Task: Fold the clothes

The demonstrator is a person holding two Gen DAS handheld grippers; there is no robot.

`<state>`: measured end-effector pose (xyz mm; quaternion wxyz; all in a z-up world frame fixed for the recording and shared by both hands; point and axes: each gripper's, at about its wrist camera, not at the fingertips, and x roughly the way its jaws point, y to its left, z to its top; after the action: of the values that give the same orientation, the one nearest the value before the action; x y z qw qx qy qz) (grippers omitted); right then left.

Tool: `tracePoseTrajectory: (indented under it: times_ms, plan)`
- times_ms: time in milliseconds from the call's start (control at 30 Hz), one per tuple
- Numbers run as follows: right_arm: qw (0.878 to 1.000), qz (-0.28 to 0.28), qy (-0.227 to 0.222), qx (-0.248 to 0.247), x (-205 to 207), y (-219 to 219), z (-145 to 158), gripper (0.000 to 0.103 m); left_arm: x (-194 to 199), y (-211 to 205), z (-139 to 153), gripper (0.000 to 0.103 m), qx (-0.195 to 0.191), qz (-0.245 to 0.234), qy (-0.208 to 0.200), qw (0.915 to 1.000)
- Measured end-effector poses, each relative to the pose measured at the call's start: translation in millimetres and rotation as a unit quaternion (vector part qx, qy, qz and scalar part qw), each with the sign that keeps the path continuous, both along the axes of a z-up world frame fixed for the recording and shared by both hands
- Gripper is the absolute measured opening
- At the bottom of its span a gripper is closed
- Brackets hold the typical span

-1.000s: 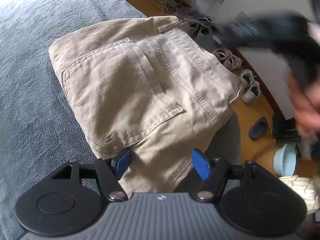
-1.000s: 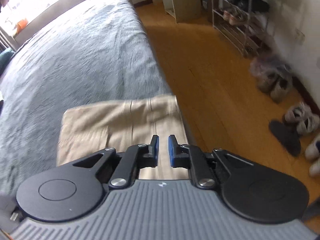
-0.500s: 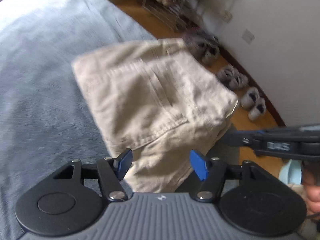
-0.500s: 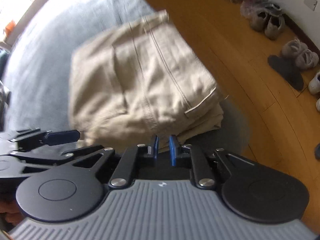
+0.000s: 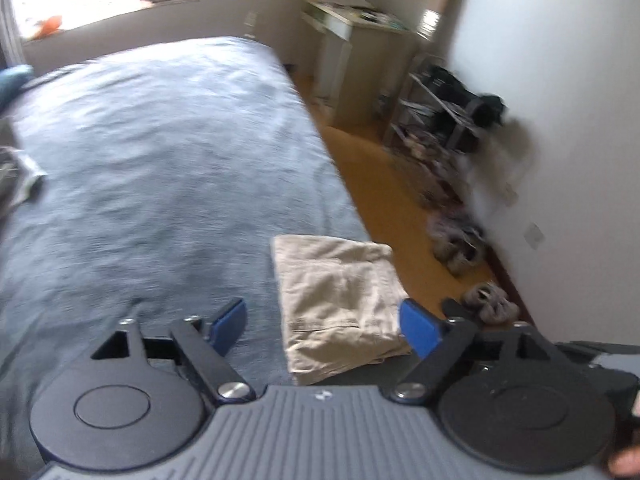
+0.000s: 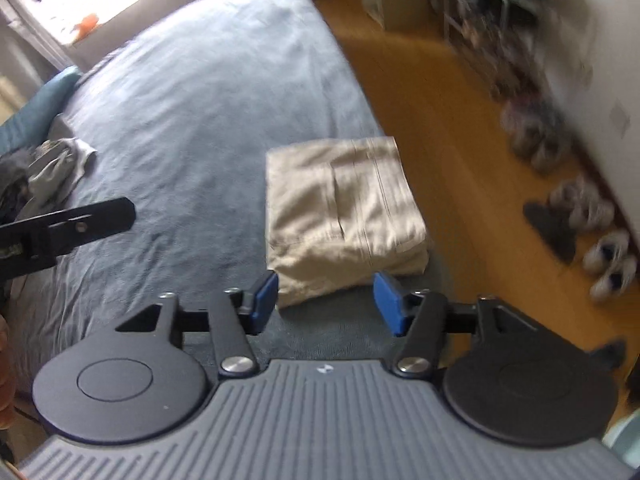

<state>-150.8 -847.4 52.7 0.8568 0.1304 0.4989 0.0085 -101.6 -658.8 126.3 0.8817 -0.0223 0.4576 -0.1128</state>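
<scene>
Khaki trousers [image 6: 344, 216], folded into a thick rectangle, back pocket and seams facing up. They lie on the grey-blue bed [image 6: 192, 120], close to the edge that borders the wooden floor [image 6: 452, 136]. My left hand-held gripper [image 5: 324, 326] hangs above the bed, jaws opening wide, nothing between the blue pads [image 5: 418, 330]; the trousers sit below and beyond them, untouched. My right hand-held gripper [image 6: 326, 302] also hangs clear of the fabric, jaws opening, empty. In the right wrist view the left tool's black finger shows at the left edge. Crumpled grey clothing [image 6: 56, 168] lies far across the bed. Shoes [image 6: 600, 236] line the wall; a shoe rack [image 5: 436, 116] stands further back, blurred.
</scene>
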Motion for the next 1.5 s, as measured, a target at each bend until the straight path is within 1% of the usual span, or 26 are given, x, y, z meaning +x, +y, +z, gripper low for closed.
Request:
tracePoseTrajectory:
  times_ms: [67, 133, 167, 233, 300, 400, 467, 533, 667, 800, 933, 1067, 1500]
  plan:
    - [1.000, 0.008, -0.019, -0.016, -7.4, 5.8, 21.0, 0.068, -11.3, -2.1, 16.0, 0.096, 0.006, 0.010, -0.020, 0.9997]
    - [0.999, 0.011, -0.036, -0.030, -15.1, 10.5, 34.5, 0.075, -19.8, -5.8, 27.0, 0.096, 0.012, 0.013, -0.037, 0.9992]
    - [0.998, 0.017, -0.042, -0.038, -19.3, 13.7, 38.2, 0.080, -21.6, -6.5, 29.1, 0.096, 0.012, 0.015, -0.039, 0.9991]
    - [0.997, 0.028, -0.048, -0.052, -25.9, 19.9, 41.8, 0.080, -22.3, -7.7, 30.6, 0.096, 0.017, 0.023, -0.042, 0.9987]
    - [0.997, 0.033, -0.040, -0.062, -28.6, 24.3, 39.1, 0.080, -22.3, -7.2, 30.4, 0.096, 0.019, 0.030, -0.048, 0.9982]
    - [0.996, 0.033, -0.018, -0.076, -29.6, 29.2, 31.3, 0.080, -18.6, -5.5, 28.4, 0.096, 0.010, 0.022, -0.031, 0.9992]
    - [0.997, 0.027, -0.003, -0.070, -29.4, 31.8, 29.9, 0.080, -16.5, -3.6, 28.1, 0.096, 0.003, 0.011, -0.005, 0.9999]
    - [0.998, 0.021, 0.005, -0.063, -27.4, 33.7, 29.9, 0.080, -16.7, -3.0, 23.4, 0.096, 0.004, 0.010, 0.006, 0.9999]
    - [0.997, 0.020, 0.007, -0.075, -30.9, 46.5, 30.2, 0.081, -23.5, -5.3, 12.6, 0.096, 0.028, 0.026, 0.015, 0.9991]
    - [0.995, 0.027, 0.002, -0.099, -38.4, 54.8, 28.4, 0.082, -30.0, -7.3, 4.4, 0.096, 0.027, 0.026, 0.024, 0.9990]
    - [0.992, 0.029, 0.002, -0.124, -45.5, 58.9, 27.3, 0.082, -33.7, -5.1, 1.5, 0.096, 0.023, 0.037, 0.027, 0.9987]
    - [0.991, 0.022, 0.004, -0.134, -47.6, 56.2, 26.8, 0.082, -35.4, -3.8, 2.7, 0.096, 0.021, 0.036, 0.026, 0.9988]
    - [0.990, 0.016, 0.002, -0.139, -51.1, 54.4, 26.5, 0.082, -41.4, -1.8, 5.2, 0.096, 0.025, 0.029, 0.017, 0.9991]
